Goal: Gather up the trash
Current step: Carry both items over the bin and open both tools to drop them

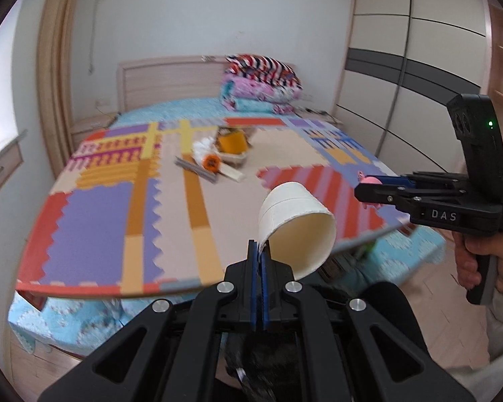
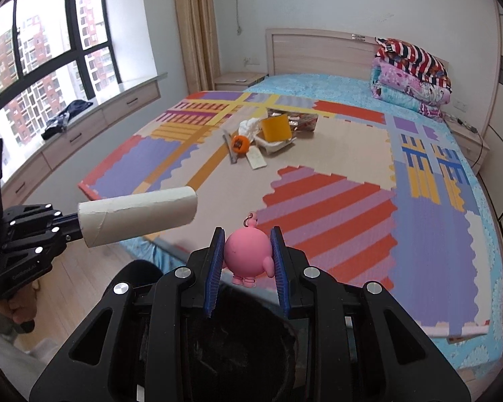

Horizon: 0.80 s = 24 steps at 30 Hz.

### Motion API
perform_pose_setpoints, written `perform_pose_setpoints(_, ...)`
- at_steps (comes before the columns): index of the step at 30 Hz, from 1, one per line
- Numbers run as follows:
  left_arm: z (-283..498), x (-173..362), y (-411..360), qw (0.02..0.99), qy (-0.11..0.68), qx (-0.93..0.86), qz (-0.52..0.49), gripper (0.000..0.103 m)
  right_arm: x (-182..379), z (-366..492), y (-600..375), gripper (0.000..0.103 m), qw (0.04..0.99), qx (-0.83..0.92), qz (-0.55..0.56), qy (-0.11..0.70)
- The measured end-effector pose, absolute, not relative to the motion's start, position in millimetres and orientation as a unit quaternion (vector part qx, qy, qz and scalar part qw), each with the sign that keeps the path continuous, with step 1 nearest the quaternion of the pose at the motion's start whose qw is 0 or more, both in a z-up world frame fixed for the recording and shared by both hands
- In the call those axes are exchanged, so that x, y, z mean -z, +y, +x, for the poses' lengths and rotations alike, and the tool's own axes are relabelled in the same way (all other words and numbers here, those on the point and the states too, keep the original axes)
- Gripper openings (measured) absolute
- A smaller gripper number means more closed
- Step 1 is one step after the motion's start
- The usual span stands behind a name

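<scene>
My left gripper [image 1: 260, 246] is shut on the rim of a white cardboard tube [image 1: 295, 221], held in the air over the near edge of the bed; the tube also shows in the right wrist view [image 2: 137, 217]. My right gripper [image 2: 248, 234] is shut on a pink round toy figure [image 2: 246, 254], also seen in the left wrist view [image 1: 369, 181]. A dark bin or bag opening [image 2: 241, 341] lies below both grippers. More litter sits mid-mat: an orange round item [image 2: 239, 144], a white crumpled tissue [image 2: 249, 125], a yellow packet [image 2: 276, 129] in a white tray, and a flat stick [image 2: 229, 149].
A colourful foam mat [image 2: 335, 154] covers the blue bed. Folded quilts [image 2: 410, 77] are stacked at the headboard. A window bench with drawers [image 2: 84, 127] runs along the left. A wardrobe [image 1: 412, 77] stands to the right. Wooden floor [image 2: 67, 288] lies below.
</scene>
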<state>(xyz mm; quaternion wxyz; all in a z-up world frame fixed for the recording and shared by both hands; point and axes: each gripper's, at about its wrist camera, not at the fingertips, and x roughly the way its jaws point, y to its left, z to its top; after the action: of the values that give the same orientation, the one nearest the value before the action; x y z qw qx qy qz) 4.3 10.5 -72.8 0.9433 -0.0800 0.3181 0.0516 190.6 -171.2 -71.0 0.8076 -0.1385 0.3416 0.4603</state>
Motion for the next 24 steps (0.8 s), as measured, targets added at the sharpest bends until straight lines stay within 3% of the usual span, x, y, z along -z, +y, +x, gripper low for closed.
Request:
perform_pose_setpoints(9,-5,102,-6,0.925,0.376,0.014,-0.056,0.002,112,158,-186,0.028,0.782,-0.473,-0.141,0.381)
perform_pose_setpoints(24,21,229,-18,0.845,0.528,0.054,-0.07,0.002,244,147,-183,0.028,0.713,-0.436,-0.228,0.5)
